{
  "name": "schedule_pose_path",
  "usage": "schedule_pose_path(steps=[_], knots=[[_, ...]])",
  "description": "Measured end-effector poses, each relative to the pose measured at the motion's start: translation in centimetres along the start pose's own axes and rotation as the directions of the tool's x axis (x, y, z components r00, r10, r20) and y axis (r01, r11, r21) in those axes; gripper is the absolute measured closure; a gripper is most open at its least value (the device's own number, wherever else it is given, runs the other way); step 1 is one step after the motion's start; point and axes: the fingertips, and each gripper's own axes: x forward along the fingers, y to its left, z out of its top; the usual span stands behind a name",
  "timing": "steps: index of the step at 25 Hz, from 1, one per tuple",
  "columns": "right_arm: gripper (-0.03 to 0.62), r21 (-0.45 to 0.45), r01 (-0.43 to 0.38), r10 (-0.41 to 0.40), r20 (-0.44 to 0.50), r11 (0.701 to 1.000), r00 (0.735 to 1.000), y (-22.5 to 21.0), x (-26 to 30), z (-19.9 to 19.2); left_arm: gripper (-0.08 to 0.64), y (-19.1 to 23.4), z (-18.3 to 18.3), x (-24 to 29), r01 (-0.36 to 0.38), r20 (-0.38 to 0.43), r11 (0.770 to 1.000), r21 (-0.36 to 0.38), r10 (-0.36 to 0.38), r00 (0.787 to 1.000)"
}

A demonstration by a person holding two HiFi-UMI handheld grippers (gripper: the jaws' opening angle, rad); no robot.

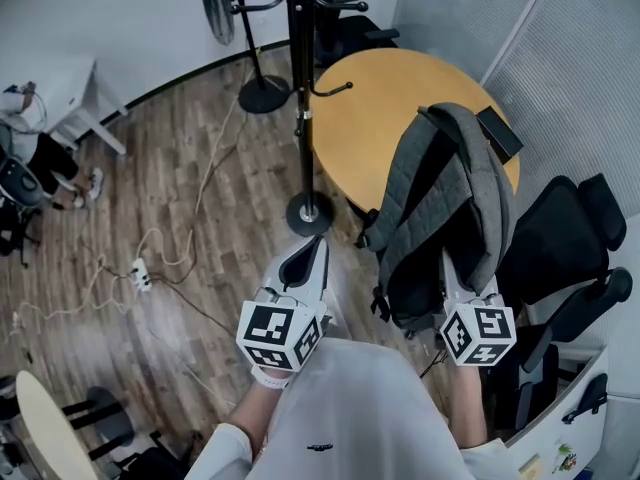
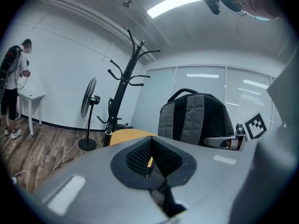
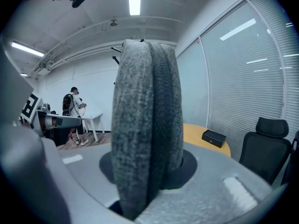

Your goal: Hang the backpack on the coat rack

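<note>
Presently held: the backpack [image 1: 440,218], grey and black, hangs clear of the wooden floor [image 1: 180,168] in front of the person, over the near edge of the round table [image 1: 400,108].
Right gripper [image 1: 458,278]: its jaws are clamped on a grey shoulder strap [image 3: 145,125], which stands upright between the pads and fills the middle of the right gripper view.
Left gripper [image 1: 305,258]: the fingertips meet, nothing lies between them, and it stays apart from the backpack, to its left in the head view.
Backpack contents: the bag looks closed from both sides shown; what is in it cannot be told.
Coat rack [image 1: 300,88]: a black pole with curved hooks, its round base on the floor just beside the table's left edge; no bag hangs on the hooks in view.
Black box [image 1: 498,133]: small, lid shut, lying near the right edge of the yellow tabletop, partly behind the backpack; its contents are hidden.
Standing fan [image 1: 230,8]: on the floor beyond the coat rack, near the far wall.
Office chair [image 1: 570,248]: black, to the right of the backpack.
Power strip [image 1: 140,273]: white, on the floor at the left, with cables trailing from it.
Bystander [image 2: 14,78]: stands by a white desk [image 1: 60,98] at the far left.
</note>
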Motion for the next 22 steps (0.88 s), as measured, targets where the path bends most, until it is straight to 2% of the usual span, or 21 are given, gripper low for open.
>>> schedule_pose_path(steps=[4,13,22], knots=[[0.502,-0.004,0.003,-0.003,0.008,1.0,1.0,0.9,1.4,1.1,0.543,2.1,1.1,0.9,0.001,0.013,1.0,-0.001,-0.001,1.0],[0.502,0.005,0.008,-0.007,-0.046,1.0,0.999,1.1,4.1,1.0,0.543,4.3,0.0,2.6,-0.005,-0.028,0.999,-0.053,0.003,1.0],[0.502,0.012,-0.023,0.024,-0.061,1.0,0.998,-0.4,8.7,1.1,0.543,5.3,1.0,5.9,-0.02,-0.036,1.0,-0.022,0.02,0.999]])
